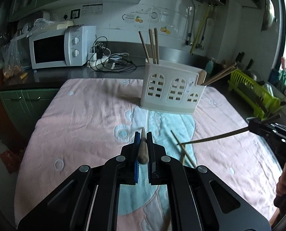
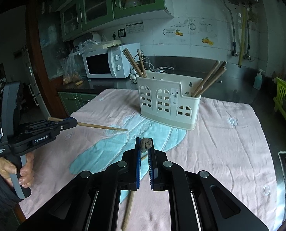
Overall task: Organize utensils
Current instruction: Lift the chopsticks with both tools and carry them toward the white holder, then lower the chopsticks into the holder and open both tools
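Left wrist view: one chopstick (image 1: 143,148) is clamped in the left gripper (image 1: 143,140); another (image 2: 146,144) is clamped in the right gripper (image 2: 144,144). Both should be tipped upright over the white holder (image 1: 171,92), upper centre, before release. Loose chopsticks (image 1: 183,150) lie on the towel (image 1: 85,119).

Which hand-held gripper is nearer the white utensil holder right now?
Hard to call. The left hand-held gripper and right hand-held gripper, each clamping a chopstick, both sit short of the utensil holder.
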### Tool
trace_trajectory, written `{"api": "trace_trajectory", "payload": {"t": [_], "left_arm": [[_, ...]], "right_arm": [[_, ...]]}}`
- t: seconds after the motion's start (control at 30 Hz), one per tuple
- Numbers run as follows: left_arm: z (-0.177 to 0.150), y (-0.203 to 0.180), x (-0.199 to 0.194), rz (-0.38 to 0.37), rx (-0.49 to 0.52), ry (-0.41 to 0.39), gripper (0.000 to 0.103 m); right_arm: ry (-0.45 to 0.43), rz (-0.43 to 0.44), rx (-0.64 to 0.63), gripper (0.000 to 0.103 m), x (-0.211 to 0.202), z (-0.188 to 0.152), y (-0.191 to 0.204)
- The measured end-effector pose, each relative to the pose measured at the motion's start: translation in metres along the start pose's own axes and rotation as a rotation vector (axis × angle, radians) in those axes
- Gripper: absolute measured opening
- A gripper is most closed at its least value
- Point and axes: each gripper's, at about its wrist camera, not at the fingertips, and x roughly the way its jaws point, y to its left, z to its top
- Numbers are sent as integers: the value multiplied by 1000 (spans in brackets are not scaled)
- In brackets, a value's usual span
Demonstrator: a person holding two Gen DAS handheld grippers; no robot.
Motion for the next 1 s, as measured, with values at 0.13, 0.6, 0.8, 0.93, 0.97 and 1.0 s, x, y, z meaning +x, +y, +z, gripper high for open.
{"api": "trace_trajectory", "payload": {"t": [0.13,0.6,0.8,0.93,0.97,1.0], "left_arm": [[13,-2,-5,-23,-9,-12,5],[64,-26,-22,-77,27,-82,5],[102,-43,-33,-101,46,-151,5],[137,-57,-37,-111,57,-210,5],[145,-60,-37,-110,61,-224,5],[153,-64,-37,-107,67,-241,5]], "right_arm": [[-6,20,-8,7,-2,16,-5],[-8,39,-44,7,-34,97,-45],[-29,25,-42,7,-48,132,-66],[-48,4,-44,7,-51,152,-77],[-55,-3,-44,7,-51,158,-79],[-59,-8,-44,7,-50,162,-82]]}}
